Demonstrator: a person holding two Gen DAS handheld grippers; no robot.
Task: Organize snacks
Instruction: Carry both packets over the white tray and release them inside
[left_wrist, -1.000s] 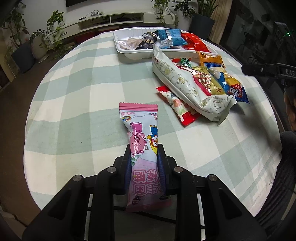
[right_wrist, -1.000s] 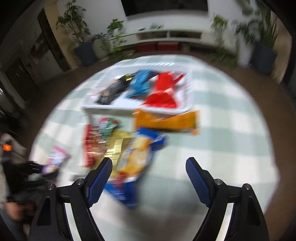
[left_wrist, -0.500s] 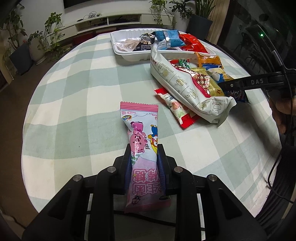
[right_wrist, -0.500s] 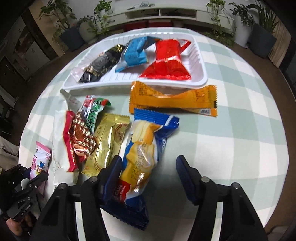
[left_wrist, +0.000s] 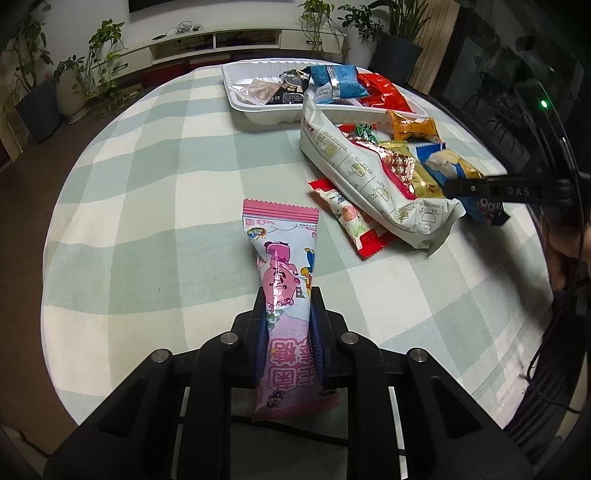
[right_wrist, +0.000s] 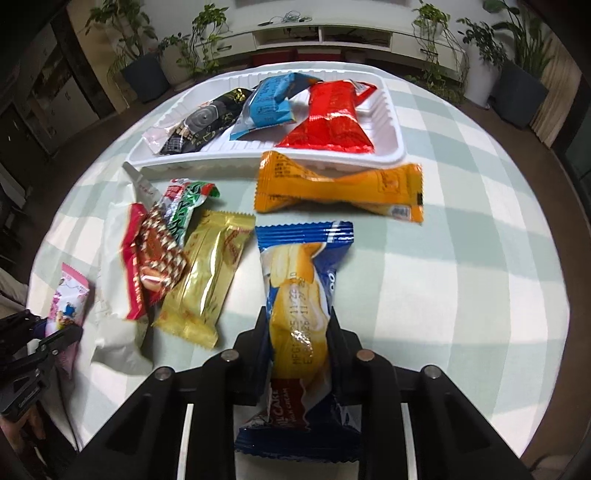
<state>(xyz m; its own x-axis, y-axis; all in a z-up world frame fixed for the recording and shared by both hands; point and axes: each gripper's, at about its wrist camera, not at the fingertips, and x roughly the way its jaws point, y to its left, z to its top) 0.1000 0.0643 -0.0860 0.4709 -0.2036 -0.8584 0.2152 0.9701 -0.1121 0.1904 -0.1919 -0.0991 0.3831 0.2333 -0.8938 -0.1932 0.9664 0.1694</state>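
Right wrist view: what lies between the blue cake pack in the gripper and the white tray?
The orange snack pack, lying crosswise, its upper edge overlapping the white tray rim.

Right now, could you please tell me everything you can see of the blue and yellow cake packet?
The cake packet is a glossy plastic wrapper, blue with a yellow cake picture, crimped ends and printed date text. It lies lengthwise on the checked tablecloth, below the orange packet and beside the gold packet. The right gripper, jaws just closed in, pinches its middle.
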